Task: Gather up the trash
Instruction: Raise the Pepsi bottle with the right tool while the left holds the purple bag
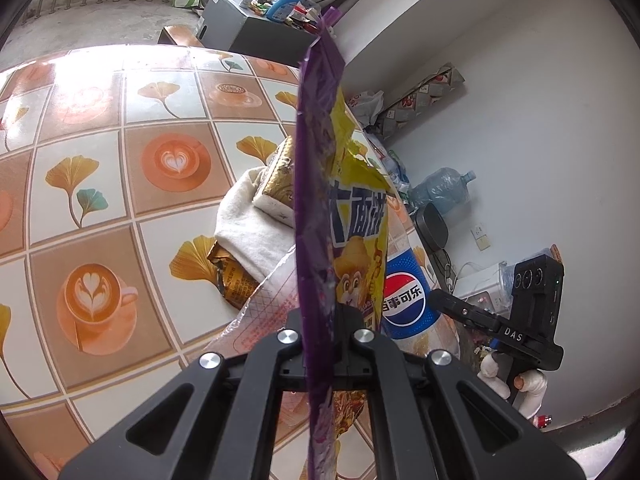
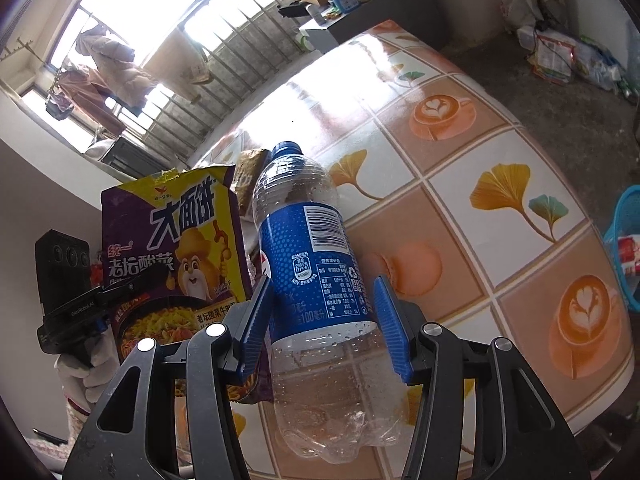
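My left gripper is shut on a purple and yellow noodle packet, which I see edge-on, standing up above the table. The same packet faces the right wrist view at the left, with a gloved hand below it. My right gripper has its blue pads against both sides of an empty blue-labelled cola bottle. The bottle hangs tilted over the table, blue cap away from me. In the left wrist view the bottle sits just right of the packet.
The table wears a tile-patterned cloth with coffee cups and leaves. A white cloth, gold wrappers and a clear plastic bag lie on it. A blue basket stands past the table's right edge. A water jug sits on the floor.
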Action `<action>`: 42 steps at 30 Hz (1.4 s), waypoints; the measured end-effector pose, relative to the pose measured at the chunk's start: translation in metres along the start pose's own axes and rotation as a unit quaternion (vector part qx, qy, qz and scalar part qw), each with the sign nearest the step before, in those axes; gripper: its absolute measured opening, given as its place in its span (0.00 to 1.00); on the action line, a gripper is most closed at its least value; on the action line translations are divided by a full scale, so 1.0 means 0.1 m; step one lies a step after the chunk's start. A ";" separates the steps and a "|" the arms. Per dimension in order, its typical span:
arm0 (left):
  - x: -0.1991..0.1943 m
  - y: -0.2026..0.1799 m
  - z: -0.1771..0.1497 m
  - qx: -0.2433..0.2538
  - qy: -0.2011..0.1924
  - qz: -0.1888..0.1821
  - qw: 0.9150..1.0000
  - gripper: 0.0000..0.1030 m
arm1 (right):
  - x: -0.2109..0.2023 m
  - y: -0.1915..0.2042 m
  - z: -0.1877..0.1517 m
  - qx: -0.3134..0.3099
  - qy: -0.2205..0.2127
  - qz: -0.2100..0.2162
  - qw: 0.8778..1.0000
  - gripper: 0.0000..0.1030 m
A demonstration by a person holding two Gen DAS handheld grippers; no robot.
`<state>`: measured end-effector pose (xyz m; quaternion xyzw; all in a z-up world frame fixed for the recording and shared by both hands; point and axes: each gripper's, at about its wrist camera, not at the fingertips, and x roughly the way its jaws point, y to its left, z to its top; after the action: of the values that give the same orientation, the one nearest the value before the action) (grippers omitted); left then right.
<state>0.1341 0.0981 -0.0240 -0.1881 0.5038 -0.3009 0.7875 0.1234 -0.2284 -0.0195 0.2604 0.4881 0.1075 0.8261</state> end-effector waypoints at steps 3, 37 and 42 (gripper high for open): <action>0.05 0.00 0.00 -0.001 0.006 -0.004 1.000 0.00 | -0.06 -0.06 -0.02 0.008 -0.007 -0.006 1.000 0.47; 0.48 -0.13 0.05 0.002 0.045 -0.003 0.999 0.00 | -0.03 0.04 0.05 0.017 0.033 0.003 0.999 0.52; 0.46 -0.12 0.04 -0.001 0.044 -0.004 0.999 0.00 | 0.00 0.06 0.03 0.014 0.040 0.007 0.999 0.52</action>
<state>0.1492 0.0588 -0.0466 -0.1777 0.5377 -0.3113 0.7631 0.1269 -0.2241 -0.0152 0.2712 0.5201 0.1167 0.8014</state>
